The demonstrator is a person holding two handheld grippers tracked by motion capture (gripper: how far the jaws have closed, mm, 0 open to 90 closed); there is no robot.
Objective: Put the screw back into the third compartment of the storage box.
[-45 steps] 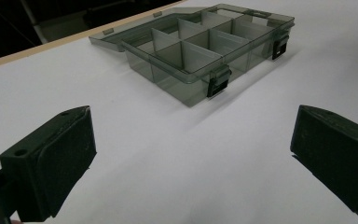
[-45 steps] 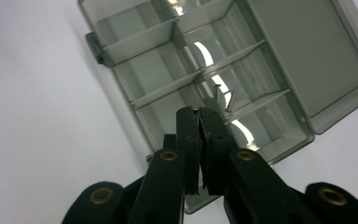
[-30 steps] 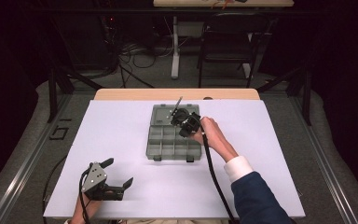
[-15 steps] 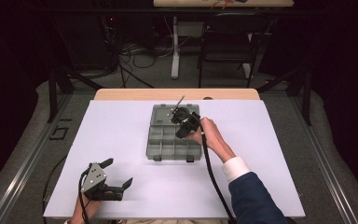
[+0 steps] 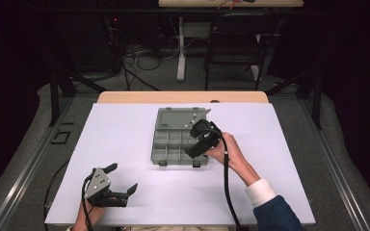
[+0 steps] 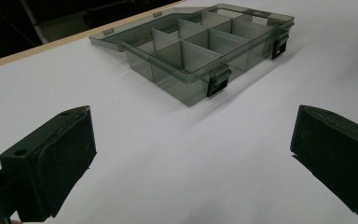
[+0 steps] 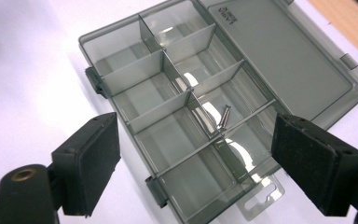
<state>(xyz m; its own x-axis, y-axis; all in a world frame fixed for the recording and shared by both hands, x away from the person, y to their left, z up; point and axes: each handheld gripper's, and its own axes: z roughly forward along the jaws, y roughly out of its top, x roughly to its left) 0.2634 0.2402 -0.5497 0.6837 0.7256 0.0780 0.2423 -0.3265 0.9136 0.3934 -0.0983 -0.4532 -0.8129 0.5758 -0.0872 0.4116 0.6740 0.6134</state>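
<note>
Pin dropped in the box

Pin work looks partly done. The right hand-held gripper (image 5: 197,139) hangs just over the open grey box (image 5: 166,147) on the white table (image 5: 279,192). Its jaws have just been opening, and now they stand wide apart with nothing between them. Right under it, a little metal pin (image 7: 224,116) lies inside one of the box's small rooms, leaning against a thin wall. That room is between the two jaws in the right gripper view. So the drop looks finished, and the pin is where it should be.

The left hand-held gripper (image 5: 120,185) rests on the table, well apart from the box, which sits ahead of it. Its jaws are wide open too, and it holds nothing.

The lid (image 7: 279,51) lies flat, open behind the box. The other rooms look bare. What may be left is more pieces to put in, or shutting the lid and snapping the two dark clips (image 6: 218,85).
</note>
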